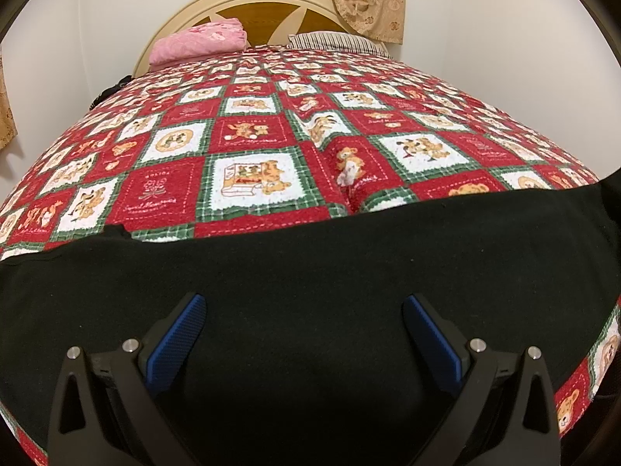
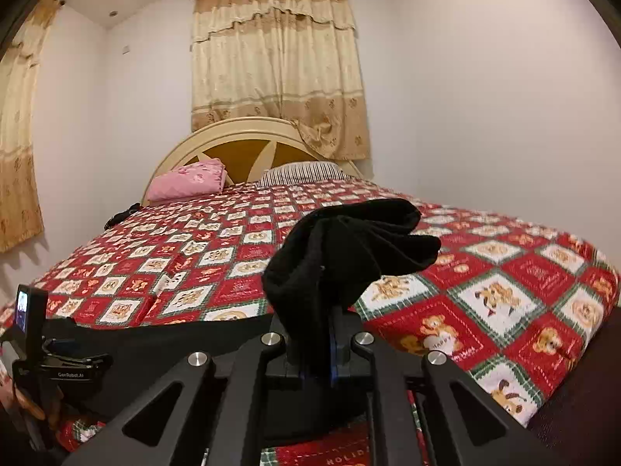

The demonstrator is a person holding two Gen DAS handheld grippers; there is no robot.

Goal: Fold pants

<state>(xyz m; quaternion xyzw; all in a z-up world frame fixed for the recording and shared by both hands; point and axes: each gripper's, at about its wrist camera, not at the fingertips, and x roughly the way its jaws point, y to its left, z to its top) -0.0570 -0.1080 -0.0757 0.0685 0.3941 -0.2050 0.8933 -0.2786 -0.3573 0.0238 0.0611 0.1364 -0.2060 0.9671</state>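
Observation:
The black pants (image 1: 310, 256) lie flat across the near edge of the bed with the red teddy-bear quilt (image 1: 248, 147). In the left wrist view, my left gripper (image 1: 303, 303) hovers just over them, pointing down. Its blue pads (image 1: 174, 338) stand wide apart with only flat cloth beneath. My right gripper (image 2: 330, 334) is shut on one end of the pants. That lifted end bunches into a black wad (image 2: 349, 248) that flops over the fingers and hides their tips. The rest of the pants (image 2: 174, 345) stretch left toward the housing of the left unit (image 2: 66, 365).
A folded pink blanket (image 2: 190, 180) and a striped pillow (image 2: 302, 171) rest against the cream headboard (image 2: 233, 132). A small dark item (image 2: 120, 215) lies at the quilt's far left edge. Beige curtains (image 2: 279, 77) hang behind, and white walls close both sides.

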